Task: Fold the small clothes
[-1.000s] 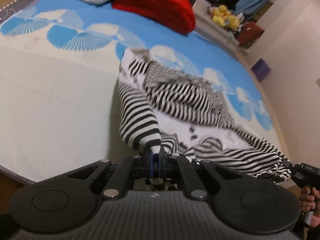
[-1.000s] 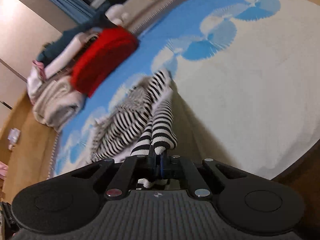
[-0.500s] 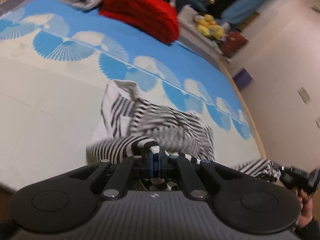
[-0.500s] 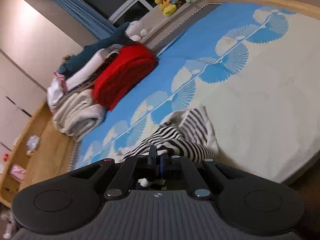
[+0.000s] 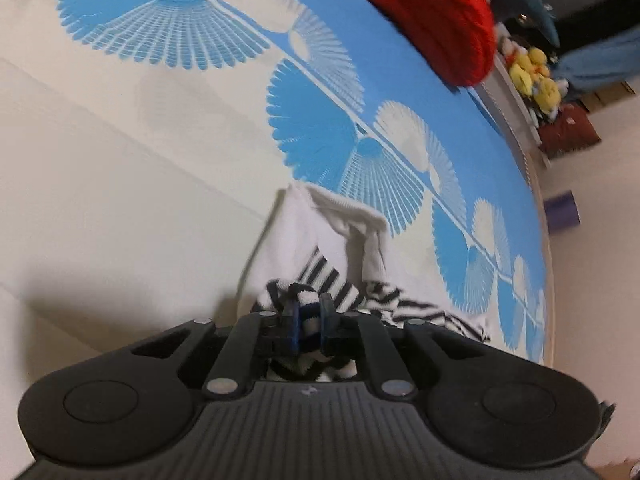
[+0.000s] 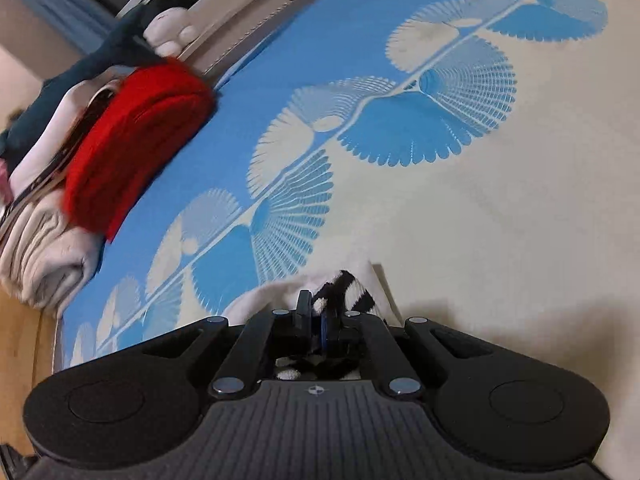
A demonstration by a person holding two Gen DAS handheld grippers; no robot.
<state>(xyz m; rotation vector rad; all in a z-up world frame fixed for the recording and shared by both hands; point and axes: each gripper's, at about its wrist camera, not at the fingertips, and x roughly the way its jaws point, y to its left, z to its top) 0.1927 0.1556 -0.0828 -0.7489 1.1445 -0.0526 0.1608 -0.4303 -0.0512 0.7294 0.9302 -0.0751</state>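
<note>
Two grippers, left (image 5: 308,316) and right (image 6: 314,314), pinch one striped garment (image 5: 320,240).

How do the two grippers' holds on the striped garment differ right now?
The left gripper pinches a rolled, thick bit of the striped garment that fills its jaws, while the right gripper clamps a thinner edge with its jaws nearly touching. More of the cloth shows beyond the left gripper; the right gripper shows only a small bunch. Both are shut on fabric, low over the bed sheet.

We find no readable text, label, brand, number or sign in either view; nothing legible stands on any surface.
</note>
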